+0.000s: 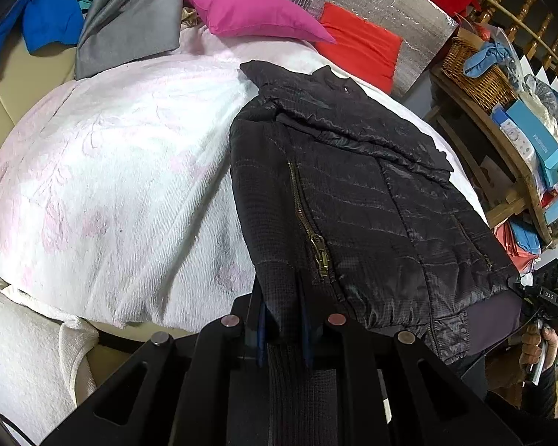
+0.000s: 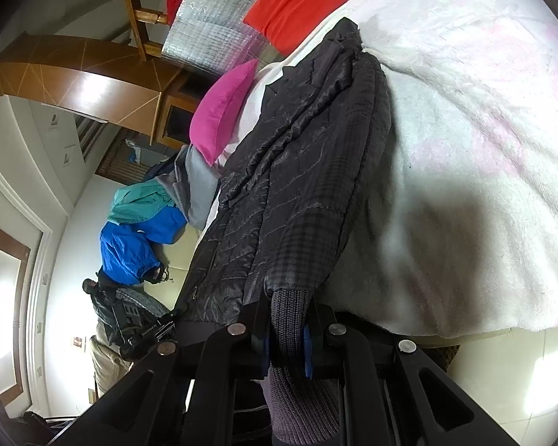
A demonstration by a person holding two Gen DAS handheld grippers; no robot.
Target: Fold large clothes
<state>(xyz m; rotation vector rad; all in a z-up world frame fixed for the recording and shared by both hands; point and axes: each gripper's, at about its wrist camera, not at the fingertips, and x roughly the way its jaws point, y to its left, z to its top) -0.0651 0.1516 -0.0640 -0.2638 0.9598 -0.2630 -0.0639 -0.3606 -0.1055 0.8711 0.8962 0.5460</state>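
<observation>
A black quilted puffer jacket with a brass zipper (image 1: 353, 193) lies on a bed covered by a white blanket with a faint pink floral pattern (image 1: 111, 156), collar towards the pillows and hem at the near edge. The left hand-held gripper (image 1: 282, 330) is closed on the jacket's hem corner beside the zipper pull — dark ribbed fabric is pinched between its blue-padded fingers (image 1: 261, 338). The right hand-held gripper (image 2: 288, 342) is clamped just as tightly on a grey ribbed knit cuff (image 2: 290, 308) at the jacket's other lower corner. A magenta pillow (image 1: 253, 15) and an orange-red cushion (image 1: 361, 44) sit at the head of the bed, with a folded grey garment (image 1: 126, 33) and a blue and teal one (image 1: 52, 18) beside them — apart from the jacket.
</observation>
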